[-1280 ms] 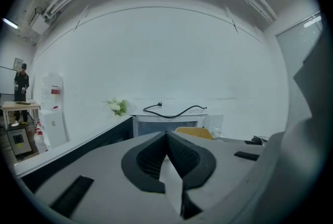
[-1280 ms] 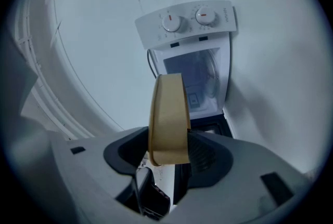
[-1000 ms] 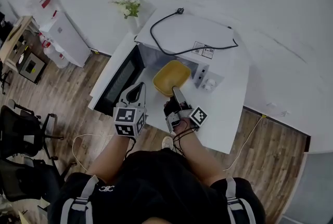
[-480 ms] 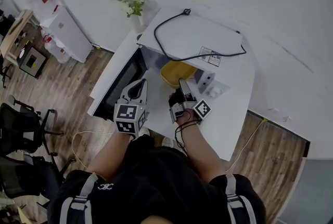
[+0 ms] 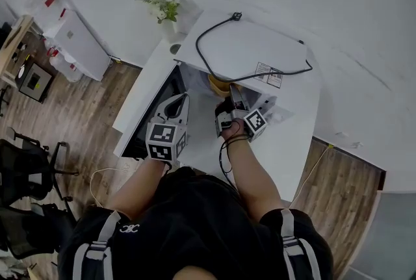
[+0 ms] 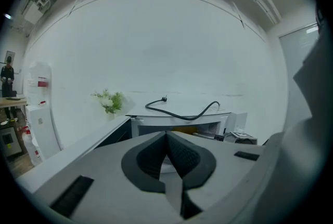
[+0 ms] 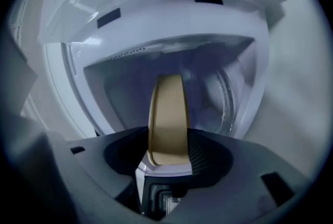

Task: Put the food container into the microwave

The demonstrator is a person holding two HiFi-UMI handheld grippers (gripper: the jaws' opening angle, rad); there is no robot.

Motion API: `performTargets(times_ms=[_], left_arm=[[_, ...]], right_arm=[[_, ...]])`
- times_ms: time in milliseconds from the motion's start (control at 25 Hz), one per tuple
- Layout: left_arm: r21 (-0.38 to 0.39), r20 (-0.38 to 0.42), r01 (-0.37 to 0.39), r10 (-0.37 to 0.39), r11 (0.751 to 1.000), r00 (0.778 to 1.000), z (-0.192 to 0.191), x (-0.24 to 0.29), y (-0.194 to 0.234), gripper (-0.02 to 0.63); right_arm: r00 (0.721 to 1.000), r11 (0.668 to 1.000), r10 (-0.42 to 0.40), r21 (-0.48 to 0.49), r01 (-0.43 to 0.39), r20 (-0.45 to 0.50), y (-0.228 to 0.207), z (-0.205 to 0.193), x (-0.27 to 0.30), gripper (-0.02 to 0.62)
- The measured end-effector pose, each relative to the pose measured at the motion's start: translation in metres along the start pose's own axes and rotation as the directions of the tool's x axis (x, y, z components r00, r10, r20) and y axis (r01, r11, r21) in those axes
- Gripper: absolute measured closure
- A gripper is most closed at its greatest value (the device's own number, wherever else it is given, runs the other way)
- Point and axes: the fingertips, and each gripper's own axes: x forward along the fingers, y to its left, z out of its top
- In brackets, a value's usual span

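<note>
Jaws of the right gripper (image 7: 167,154) clamp the yellow food container (image 7: 166,114) inside the microwave (image 7: 156,25). The left gripper (image 6: 167,140) is closed, empty.

The microwave (image 5: 250,51) is set on the table (image 5: 296,136) in the upper middle of the head view. A cable (image 5: 211,35) is laid across its top, and its door (image 5: 153,106) is swung open toward the left of the frame. The food container (image 5: 218,84) is held partly inside the cavity, between the jaws of the right gripper (image 5: 235,93) just below it. The left gripper (image 5: 181,100) is positioned left of the right one, beside the door. A plant (image 5: 162,8) is placed up and left of the microwave. A cabinet (image 5: 78,45) is seen at the upper left and chairs (image 5: 29,168) at the lower left.
</note>
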Motion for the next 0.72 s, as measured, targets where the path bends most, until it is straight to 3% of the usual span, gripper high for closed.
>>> performTargets(times_ms=[280, 720], left_arm=[[0.016, 0.008, 0.034, -0.034, 0.999, 0.999, 0.008, 0.012, 0.009, 0.594], [0.011, 0.003, 0.051, -0.051, 0.999, 0.999, 0.008, 0.022, 0.021, 0.594]], right_arm=[[0.995, 0.992, -0.082, -0.095, 0.087, 0.061, -0.021, 0.014, 0.027, 0.362], [0.977, 0.968, -0.199, -0.14, 0.208, 0.074, -0.046, 0.014, 0.041, 0.359]])
